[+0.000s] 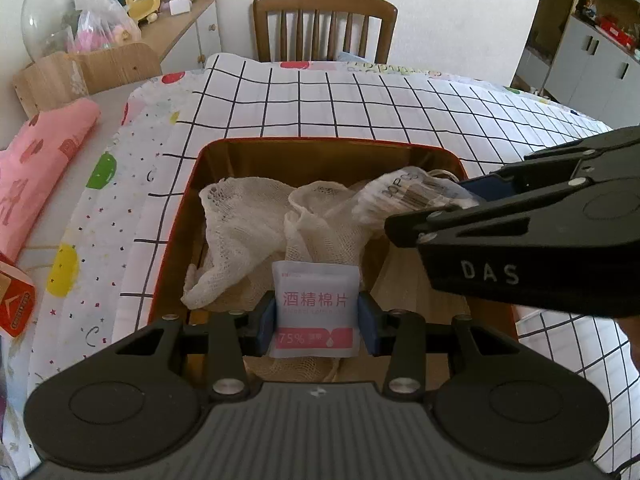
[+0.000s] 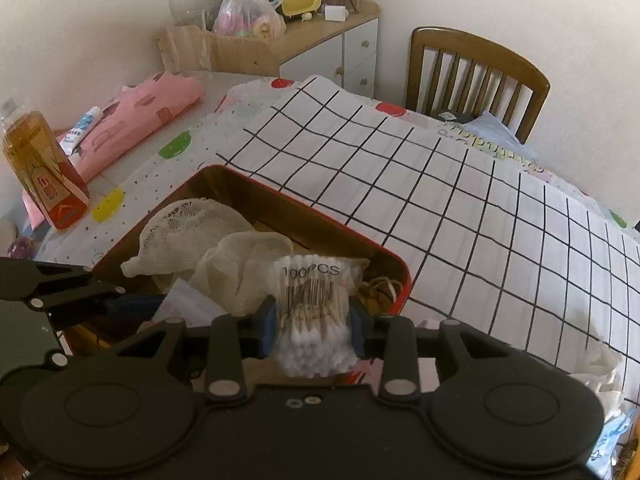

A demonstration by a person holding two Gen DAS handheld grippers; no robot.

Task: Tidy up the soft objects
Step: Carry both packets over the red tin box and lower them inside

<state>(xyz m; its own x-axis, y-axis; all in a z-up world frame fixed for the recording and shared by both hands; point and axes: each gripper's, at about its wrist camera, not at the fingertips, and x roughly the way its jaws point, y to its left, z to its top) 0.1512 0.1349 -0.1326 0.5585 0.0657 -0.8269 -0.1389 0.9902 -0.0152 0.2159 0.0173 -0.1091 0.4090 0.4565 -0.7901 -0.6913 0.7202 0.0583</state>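
My left gripper (image 1: 316, 320) clamps the alcohol-pad sachet (image 1: 314, 312) at lower centre, my right gripper (image 2: 312, 328) pinches the cotton-swab pack (image 2: 312, 304), both over the red tin (image 1: 176, 232). Gauze (image 1: 240, 232) already lies inside; I judge 2 items remain to release.

Gauze (image 1: 240, 232) lies in the tin (image 1: 308, 148) on the checked cloth (image 1: 360, 100), a chair (image 1: 324, 24) behind.

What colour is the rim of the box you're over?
Red rim on the box, brown inside; the right wrist view shows it best.
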